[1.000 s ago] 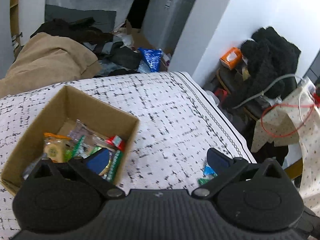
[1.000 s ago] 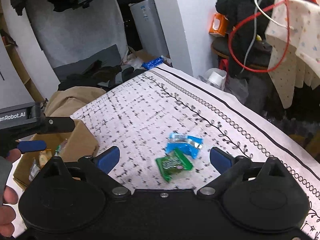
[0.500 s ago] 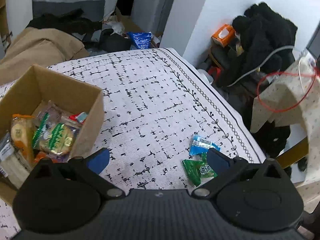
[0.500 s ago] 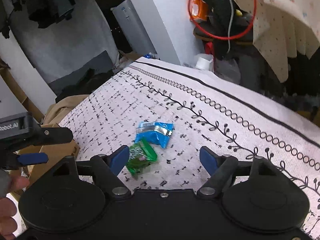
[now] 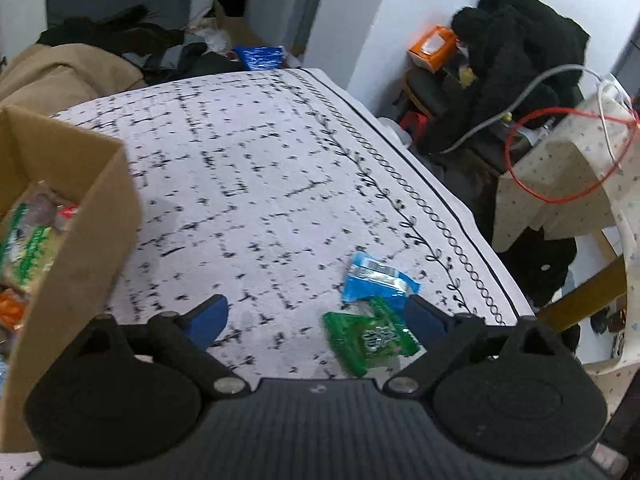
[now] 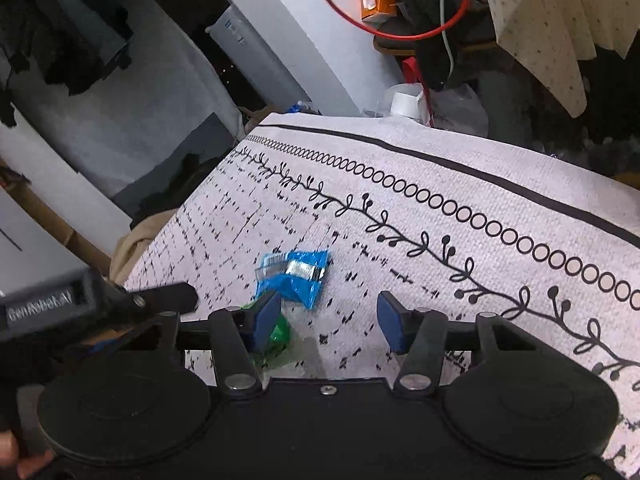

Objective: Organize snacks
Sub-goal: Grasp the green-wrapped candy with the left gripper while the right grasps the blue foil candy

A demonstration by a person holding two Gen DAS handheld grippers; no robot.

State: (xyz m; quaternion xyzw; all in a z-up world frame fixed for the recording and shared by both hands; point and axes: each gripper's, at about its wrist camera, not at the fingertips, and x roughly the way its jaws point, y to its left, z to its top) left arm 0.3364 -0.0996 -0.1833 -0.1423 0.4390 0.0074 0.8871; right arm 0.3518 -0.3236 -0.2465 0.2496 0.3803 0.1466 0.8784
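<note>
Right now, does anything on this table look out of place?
Yes: two snack packets, a blue one and a green one, lie loose and overlapping on the tablecloth, while the other snacks sit in the cardboard box.

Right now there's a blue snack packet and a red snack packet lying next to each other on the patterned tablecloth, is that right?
Not quite. The packet beside the blue snack packet is green, not red: the left wrist view shows the green snack packet touching it on the patterned tablecloth.

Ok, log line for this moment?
left claw: closing, empty | right claw: closing, empty | green packet, blue packet: on cloth | box: part-filled
</note>
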